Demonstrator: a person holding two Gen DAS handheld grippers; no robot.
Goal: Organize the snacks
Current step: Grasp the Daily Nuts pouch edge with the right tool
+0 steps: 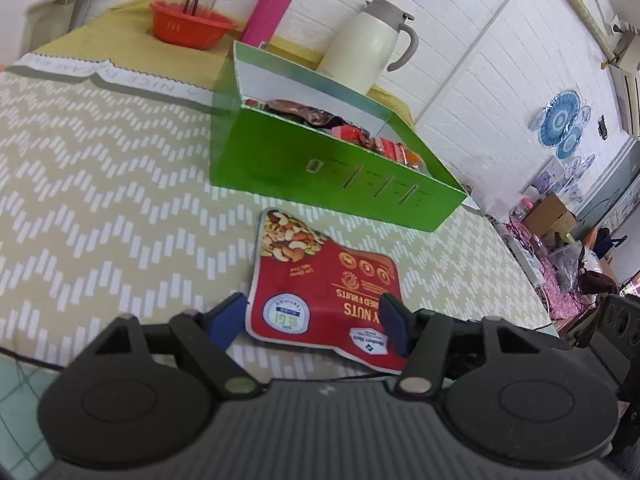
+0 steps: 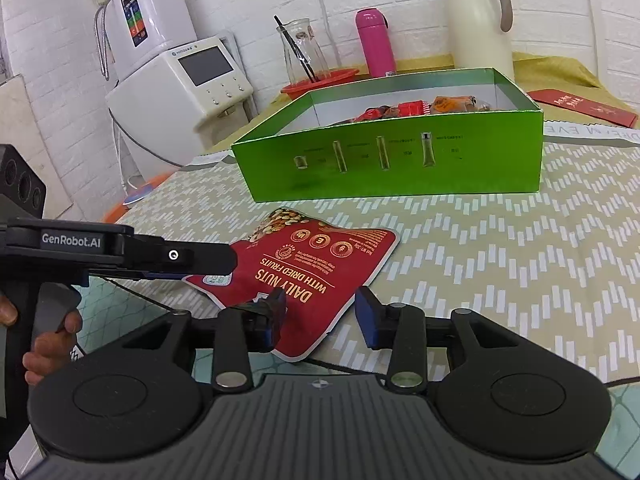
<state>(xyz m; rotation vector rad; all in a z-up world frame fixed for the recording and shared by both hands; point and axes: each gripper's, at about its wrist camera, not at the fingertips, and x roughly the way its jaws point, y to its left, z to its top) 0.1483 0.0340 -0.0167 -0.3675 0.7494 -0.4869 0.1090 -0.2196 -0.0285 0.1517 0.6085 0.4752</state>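
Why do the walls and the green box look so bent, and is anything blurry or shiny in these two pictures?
Left wrist view: the fisheye lens bows the brick wall and tilts the green box; corners go dark; the nut pouch stays sharp with faint sheen. Right wrist view: the same curving bends the box and tablecloth edges; soft glare shows on the box's inner wall, light is even, shadows weak.

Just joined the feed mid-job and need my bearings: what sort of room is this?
Probably a home kitchen or dining corner. A countertop water dispenser stands by the white brick-pattern wall, a cream thermal jug and pink flask sit on the cloth-covered table, beside a green box of snacks.
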